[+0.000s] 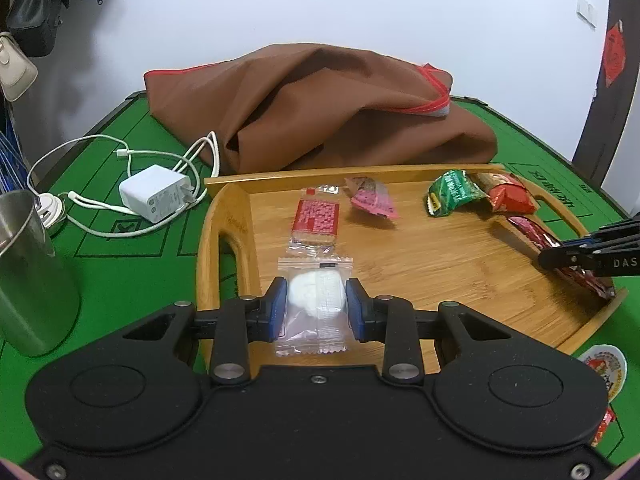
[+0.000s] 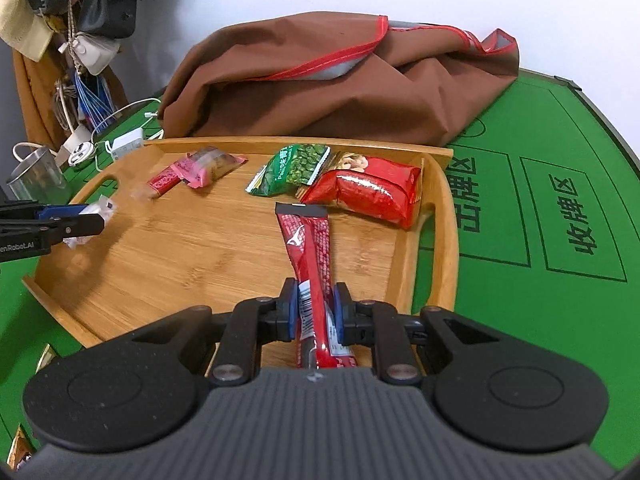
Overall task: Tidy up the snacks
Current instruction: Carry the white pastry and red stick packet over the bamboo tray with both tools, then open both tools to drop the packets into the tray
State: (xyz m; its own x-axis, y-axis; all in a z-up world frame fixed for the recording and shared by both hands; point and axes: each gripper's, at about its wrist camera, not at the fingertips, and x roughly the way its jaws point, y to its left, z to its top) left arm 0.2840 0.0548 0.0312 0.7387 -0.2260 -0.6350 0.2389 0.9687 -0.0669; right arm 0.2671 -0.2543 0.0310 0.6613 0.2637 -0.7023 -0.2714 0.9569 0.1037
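A bamboo tray (image 1: 440, 264) (image 2: 180, 256) lies on the green table. My left gripper (image 1: 316, 304) is shut on a clear packet with a white snack (image 1: 316, 300) over the tray's left front; it also shows in the right wrist view (image 2: 100, 212). My right gripper (image 2: 316, 312) is shut on a long red snack stick (image 2: 312, 256) (image 1: 536, 236) at the tray's right side. On the tray lie a red-checked cracker packet (image 1: 316, 220), a pink packet (image 1: 372, 200), a green pea packet (image 1: 452, 192) (image 2: 296, 168) and a red nut packet (image 1: 508, 192) (image 2: 372, 192).
A brown cloth bag (image 1: 320, 112) (image 2: 340, 80) lies behind the tray. A white charger with cables (image 1: 156, 196) and a steel cup (image 1: 28, 272) sit left of the tray. A round sticker-like snack (image 1: 604, 368) lies on the table by the tray's front right.
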